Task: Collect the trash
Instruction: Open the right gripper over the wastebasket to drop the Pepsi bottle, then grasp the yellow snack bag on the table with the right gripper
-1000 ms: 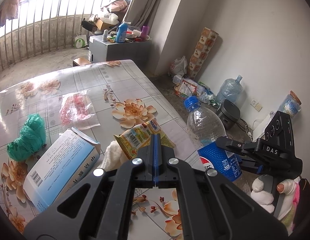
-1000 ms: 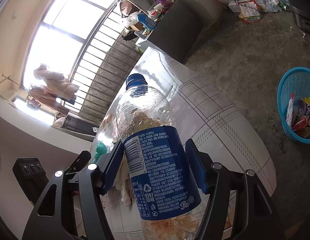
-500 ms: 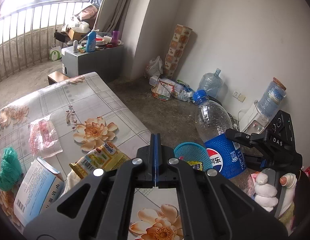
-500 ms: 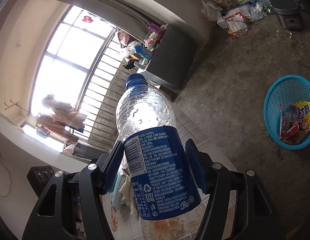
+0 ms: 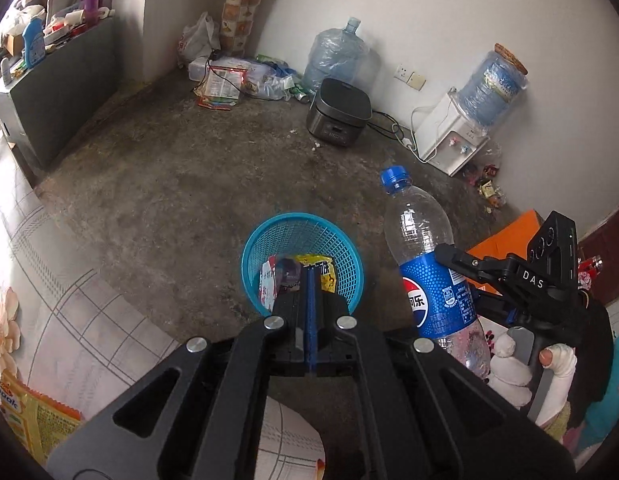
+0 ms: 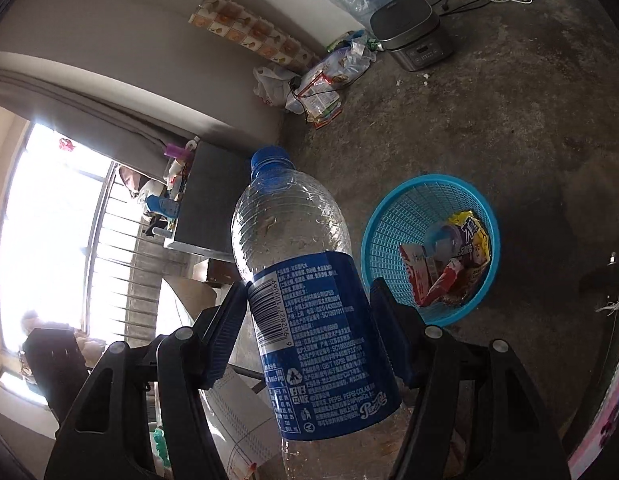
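From your left wrist view, the blue basket point(image 5: 302, 258) sits on the concrete floor dead ahead of your left gripper point(image 5: 312, 300). Its jaws are pressed flat together with nothing between them, so this hand is idle for now. Just right of the basket, your right gripper point(image 5: 461, 276) carries the Pepsi bottle point(image 5: 429, 280) upright, blue cap on top, its jaws clamped across the blue label. That mid-body hold makes sense: the label band looks like the firmest part of a thin, empty bottle. The bottle hangs beside the basket's rim, not over it. Left of the basket, the floral tablecloth point(image 5: 69, 320) runs along the frame edge, and a yellow snack wrapper point(image 5: 33, 420) lies on it, farther from the basket than anything else you're handling. That one reads as trash not yet collected.

Now the right wrist view. Your right gripper point(image 6: 309, 332) has both pads squeezed onto the label of the Pepsi bottle point(image 6: 309, 312), jaws spread as wide as the bottle body and gripping it. The blue basket point(image 6: 429, 248) lies right of the bottle and below it, with wrappers point(image 6: 449, 264) already piled inside. So the drop looks close: you'd want to swing the bottle rightward until it's over the basket mouth, then let go. Release it short and it could clip the rim and roll across the floor.
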